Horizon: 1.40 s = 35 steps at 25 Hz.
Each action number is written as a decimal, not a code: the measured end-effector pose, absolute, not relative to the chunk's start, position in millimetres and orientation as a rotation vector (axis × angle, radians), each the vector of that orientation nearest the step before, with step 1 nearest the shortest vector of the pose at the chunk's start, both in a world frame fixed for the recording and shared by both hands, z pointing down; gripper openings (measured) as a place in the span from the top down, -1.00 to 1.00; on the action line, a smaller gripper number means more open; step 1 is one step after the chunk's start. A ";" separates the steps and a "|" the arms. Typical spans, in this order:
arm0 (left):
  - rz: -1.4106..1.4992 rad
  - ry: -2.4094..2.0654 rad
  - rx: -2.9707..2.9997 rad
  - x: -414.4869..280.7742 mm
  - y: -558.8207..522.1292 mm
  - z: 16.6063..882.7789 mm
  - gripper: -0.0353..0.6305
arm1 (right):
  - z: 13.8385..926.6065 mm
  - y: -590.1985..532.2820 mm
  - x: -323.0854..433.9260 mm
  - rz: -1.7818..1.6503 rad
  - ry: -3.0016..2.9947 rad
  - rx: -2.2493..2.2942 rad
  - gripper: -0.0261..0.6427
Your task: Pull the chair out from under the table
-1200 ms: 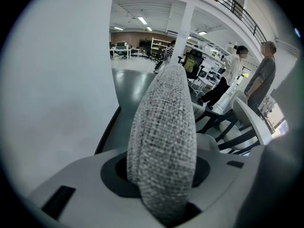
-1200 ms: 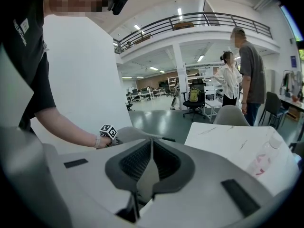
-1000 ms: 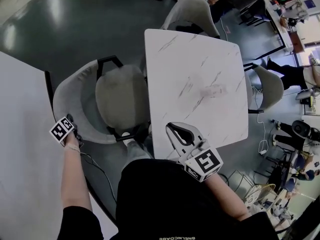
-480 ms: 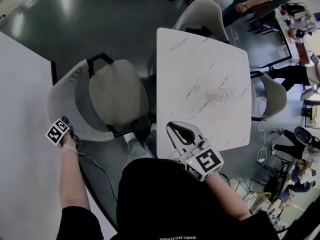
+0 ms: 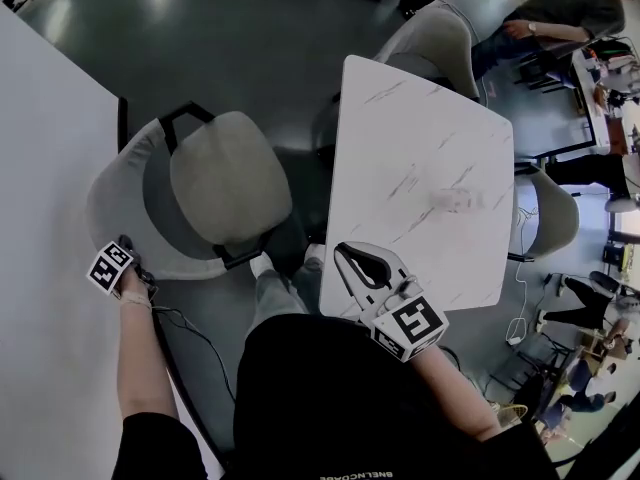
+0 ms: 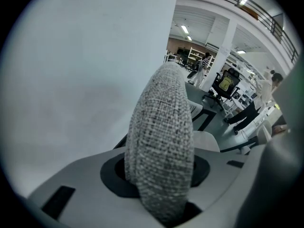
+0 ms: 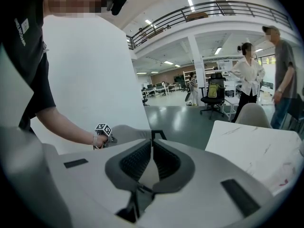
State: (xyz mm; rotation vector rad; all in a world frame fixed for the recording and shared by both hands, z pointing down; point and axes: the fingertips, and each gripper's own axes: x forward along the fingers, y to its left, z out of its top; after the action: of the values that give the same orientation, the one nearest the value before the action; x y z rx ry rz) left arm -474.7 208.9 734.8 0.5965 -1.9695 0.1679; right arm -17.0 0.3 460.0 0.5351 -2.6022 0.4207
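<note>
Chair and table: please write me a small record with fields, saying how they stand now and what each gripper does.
chair: left of the table, seat clear of its edge
table: white top with marble pattern
left gripper: shut on the rim of the chair's backrest
right gripper: jaws together, nothing between them, over the table's near edge
task state: chair appears to be out from under the table

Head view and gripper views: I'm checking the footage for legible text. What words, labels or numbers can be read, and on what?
Black shirt print: upside down, cut by frame edge, unreadable.
Sleeve patch: too small.
Marker cubes: patterns only, no words.
</note>
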 end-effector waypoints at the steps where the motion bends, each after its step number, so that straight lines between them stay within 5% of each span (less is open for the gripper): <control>1: 0.162 -1.974 0.582 -476.6 217.1 734.9 0.42 | 460.9 1.6 -19.3 0.422 -2.603 0.523 0.88; 35: -0.079 -2.020 0.186 -456.4 429.6 737.7 0.42 | 479.5 42.9 -67.0 0.445 -2.613 0.227 0.88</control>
State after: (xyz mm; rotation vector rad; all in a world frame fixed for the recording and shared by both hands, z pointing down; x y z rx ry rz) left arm -456.4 429.6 737.7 0.1863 -2.0199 -0.0790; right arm -67.0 42.9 479.5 0.2272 -2.6131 0.4449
